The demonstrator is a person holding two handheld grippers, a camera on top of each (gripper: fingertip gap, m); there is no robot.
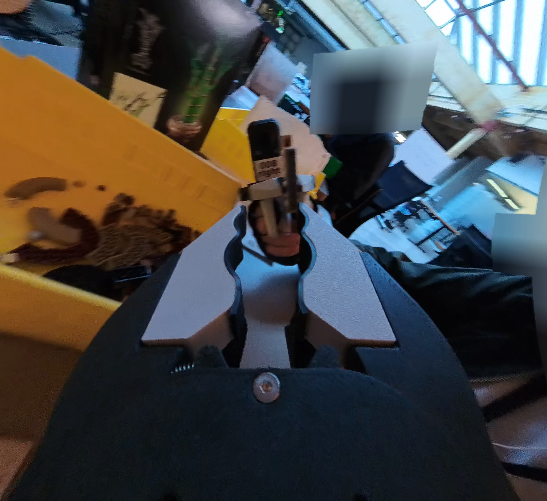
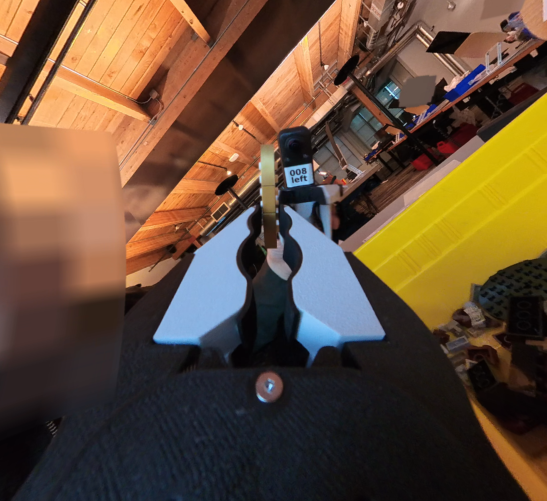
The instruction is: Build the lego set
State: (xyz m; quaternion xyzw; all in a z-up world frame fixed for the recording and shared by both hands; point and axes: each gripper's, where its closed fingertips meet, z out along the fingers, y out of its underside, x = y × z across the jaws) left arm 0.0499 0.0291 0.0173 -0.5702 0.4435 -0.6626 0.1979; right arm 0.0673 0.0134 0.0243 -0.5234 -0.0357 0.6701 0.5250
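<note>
My right gripper (image 2: 270, 212) is shut on a thin gold ring-shaped Lego piece (image 2: 268, 178) that stands edge-on above its tips. In the left wrist view the same piece (image 1: 290, 178) shows as a dark thin strip. Its lower end reaches between the tips of my left gripper (image 1: 272, 210), beside the right pad. The left jaws stand apart and do not clamp it. The two grippers face each other closely, raised above the bin. The right gripper (image 1: 263, 187) shows in the left wrist view, and the left gripper (image 2: 310, 190) in the right wrist view.
A yellow bin (image 1: 88, 146) lies to the left with loose brown Lego pieces (image 1: 124, 235). In the right wrist view the bin (image 2: 444, 220) holds dark and grey pieces (image 2: 503, 338). The dark Lego box (image 1: 165, 42) stands behind. A dark sleeve (image 1: 458, 309) is at the right. Less than 4 cm separates the two grippers' tips.
</note>
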